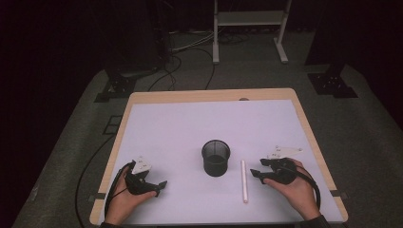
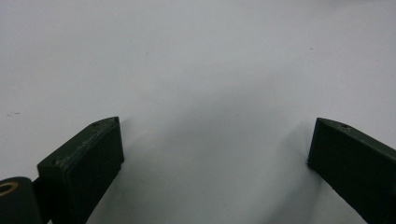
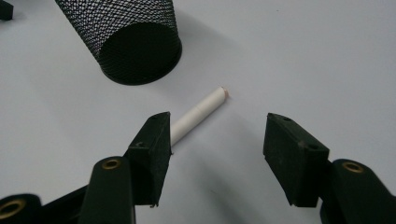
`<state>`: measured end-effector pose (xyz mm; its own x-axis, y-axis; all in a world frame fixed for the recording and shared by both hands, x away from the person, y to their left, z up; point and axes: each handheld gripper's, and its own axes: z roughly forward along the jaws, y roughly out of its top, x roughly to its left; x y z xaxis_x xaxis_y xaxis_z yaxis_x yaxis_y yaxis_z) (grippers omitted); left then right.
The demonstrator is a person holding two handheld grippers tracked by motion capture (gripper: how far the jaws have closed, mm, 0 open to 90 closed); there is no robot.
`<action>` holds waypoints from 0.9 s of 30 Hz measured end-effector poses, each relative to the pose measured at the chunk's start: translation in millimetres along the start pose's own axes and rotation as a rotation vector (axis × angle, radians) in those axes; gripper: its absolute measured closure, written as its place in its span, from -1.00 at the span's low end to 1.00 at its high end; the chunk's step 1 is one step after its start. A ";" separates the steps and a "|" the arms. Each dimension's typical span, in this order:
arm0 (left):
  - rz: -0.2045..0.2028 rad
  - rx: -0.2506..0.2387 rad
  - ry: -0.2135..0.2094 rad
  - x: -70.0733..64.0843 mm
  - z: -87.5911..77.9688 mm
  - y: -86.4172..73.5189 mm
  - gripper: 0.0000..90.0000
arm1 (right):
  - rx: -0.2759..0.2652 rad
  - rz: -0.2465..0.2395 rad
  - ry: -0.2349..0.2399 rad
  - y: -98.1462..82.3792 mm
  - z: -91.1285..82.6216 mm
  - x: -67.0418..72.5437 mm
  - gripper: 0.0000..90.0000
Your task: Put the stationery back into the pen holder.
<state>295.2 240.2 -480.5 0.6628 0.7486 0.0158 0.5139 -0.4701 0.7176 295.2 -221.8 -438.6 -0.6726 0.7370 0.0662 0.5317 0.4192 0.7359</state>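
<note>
The worktop [image 1: 157, 123] carries a white sheet, and on it, near the middle of the front half, stands a black mesh cup [image 1: 215, 157], upright with its mouth open. Just right of the cup, apart from it, lies a white stick [image 1: 244, 181], flat on the sheet and running front to back.

The right gripper [image 1: 257, 168] sits beside the stick's far half, its fingers [image 3: 154, 140] apart with nothing pressed between them; in the right gripper view one finger hides the stick's near part while the other stands clear on the bare sheet. The left gripper [image 1: 160, 186] rests at the front left, well apart from the cup, its fingers [image 2: 88, 158] wide open over empty sheet.

The stick looks thin, light and stiff, likely smooth and round, so it may roll or slip away when nudged. It could be chalk or a paper tube, and either would snap or crush under a hard squeeze. The best hold seems across its middle, both fingers square to its length, closing gently.
</note>
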 end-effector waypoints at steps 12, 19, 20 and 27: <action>-0.001 0.000 -0.001 0.1 0.0 0.0 -0.95 | 0.042 -0.019 0.025 5.8 20.1 11.7 0.02; -0.001 0.000 -0.001 0.1 0.0 0.0 -0.95 | 0.078 -0.028 0.039 3.5 29.6 17.4 0.08; -0.001 0.000 -0.001 0.1 0.0 0.0 -0.95 | 0.082 -0.028 0.040 3.2 31.1 18.5 0.09; -0.002 0.000 -0.002 0.2 0.0 0.0 -0.95 | 0.107 -0.055 0.036 0.8 39.2 21.4 0.22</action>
<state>295.4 240.3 -480.6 0.6629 0.7486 0.0135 0.5151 -0.4691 0.7174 301.4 -184.9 -463.0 -0.7193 0.6926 0.0538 0.5445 0.5140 0.6628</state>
